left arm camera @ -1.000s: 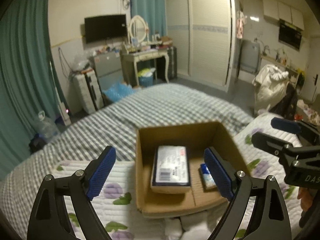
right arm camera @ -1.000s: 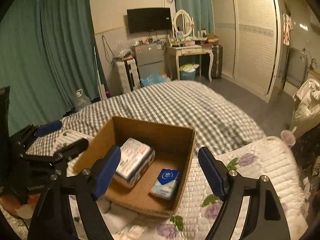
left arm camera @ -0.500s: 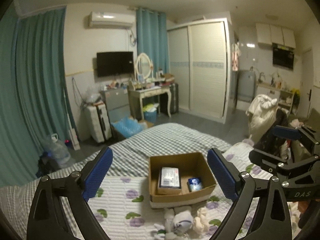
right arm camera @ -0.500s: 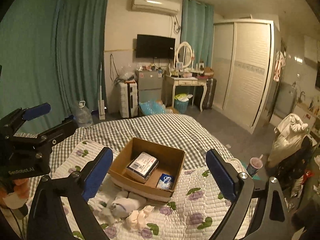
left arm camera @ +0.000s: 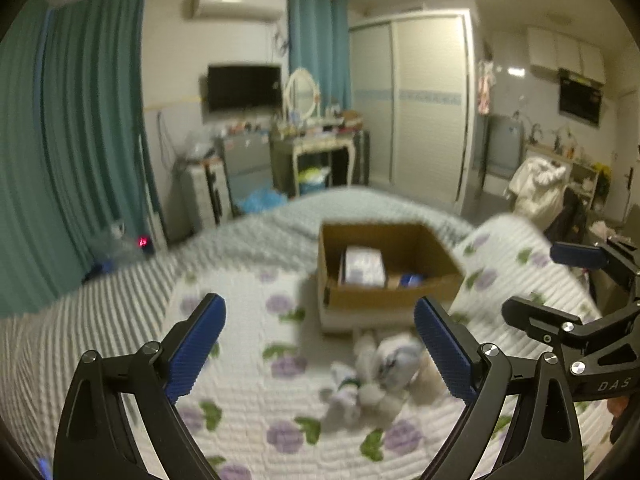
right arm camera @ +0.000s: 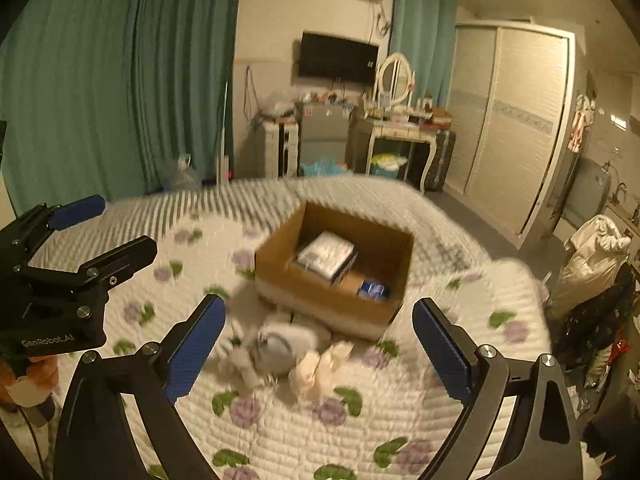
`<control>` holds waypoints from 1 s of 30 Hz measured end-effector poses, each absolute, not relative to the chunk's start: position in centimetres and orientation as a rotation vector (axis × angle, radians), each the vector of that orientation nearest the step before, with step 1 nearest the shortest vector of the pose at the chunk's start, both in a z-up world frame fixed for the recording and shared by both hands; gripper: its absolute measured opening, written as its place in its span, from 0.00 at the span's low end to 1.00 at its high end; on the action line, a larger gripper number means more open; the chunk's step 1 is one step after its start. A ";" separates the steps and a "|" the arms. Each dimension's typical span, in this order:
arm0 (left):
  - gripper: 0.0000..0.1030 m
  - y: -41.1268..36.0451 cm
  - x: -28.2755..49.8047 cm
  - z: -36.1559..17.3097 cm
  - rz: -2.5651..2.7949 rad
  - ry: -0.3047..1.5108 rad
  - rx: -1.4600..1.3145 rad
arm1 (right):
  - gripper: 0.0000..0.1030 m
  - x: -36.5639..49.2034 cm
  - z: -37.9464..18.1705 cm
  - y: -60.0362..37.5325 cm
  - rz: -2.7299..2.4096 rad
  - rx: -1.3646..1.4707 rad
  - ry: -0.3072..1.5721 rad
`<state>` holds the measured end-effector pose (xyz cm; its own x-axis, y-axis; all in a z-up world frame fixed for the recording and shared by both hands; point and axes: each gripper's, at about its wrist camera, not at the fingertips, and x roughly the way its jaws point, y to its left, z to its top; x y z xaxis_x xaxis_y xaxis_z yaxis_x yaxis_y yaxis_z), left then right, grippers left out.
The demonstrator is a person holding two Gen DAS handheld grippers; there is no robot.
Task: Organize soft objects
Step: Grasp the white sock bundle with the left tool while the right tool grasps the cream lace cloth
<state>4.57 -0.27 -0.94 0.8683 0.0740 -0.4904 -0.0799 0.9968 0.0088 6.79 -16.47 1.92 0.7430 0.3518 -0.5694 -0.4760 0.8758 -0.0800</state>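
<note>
At the far left, teal curtains [right arm camera: 100, 80] hang along the wall. Nearer, my left gripper [left arm camera: 320, 344] hovers over the quilted bedspread with purple flowers [left arm camera: 248, 360]; its blue-padded jaws stand wide apart with nothing between them. In the right wrist view this same gripper shows at the left edge, with a hand [right arm camera: 32, 376] visible below it.

A little right of centre, on the quilt, lies a loose pile of soft objects [right arm camera: 288, 356]: a whitish-grey bundle [right arm camera: 276, 346] to the left and a cream piece [right arm camera: 320, 368] just beside it on the right. Motion blur keeps me from saying what each piece is. The pile sits just in front of the near wall of an open cardboard box [right arm camera: 340, 304], and I cannot tell whether it touches the box.

Inside the box a white wrapped pack [right arm camera: 326, 254] lies toward the left, and a small blue packet [right arm camera: 374, 290] lies in the near right corner, apart from it.

My right gripper [right arm camera: 318, 344] hangs above the pile, jaws spread wide and empty, the pile and the box showing between them but beyond the pads.

Beyond the box, grey checked bedding [left arm camera: 360, 208] covers the far part of the bed. Against the far wall stand a black television [right arm camera: 338, 56], a dressing table with an oval mirror [right arm camera: 396, 80], and, to the right, a pale sliding-door wardrobe [right arm camera: 516, 120]. At the far right, a white garment [right arm camera: 592, 256] is heaped on furniture.
</note>
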 end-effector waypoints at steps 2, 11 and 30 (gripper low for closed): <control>0.93 0.1 4.9 -3.7 0.078 0.553 -0.039 | 0.93 7.6 -1.2 -15.8 0.462 -0.237 0.610; 0.92 1.4 6.7 -12.7 0.093 0.697 -0.130 | 0.92 12.9 -11.4 -14.5 0.452 -0.225 0.771; 0.51 -1.7 9.9 -18.2 -0.023 0.855 -0.066 | 0.25 15.5 -15.7 -16.8 0.409 -0.093 0.882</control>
<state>9.89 -1.72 -18.18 0.6559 -0.0466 -0.7534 -0.0066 0.9977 -0.0675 15.50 -16.77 -15.66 0.5639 0.3088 -0.7660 -0.3844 0.9190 0.0874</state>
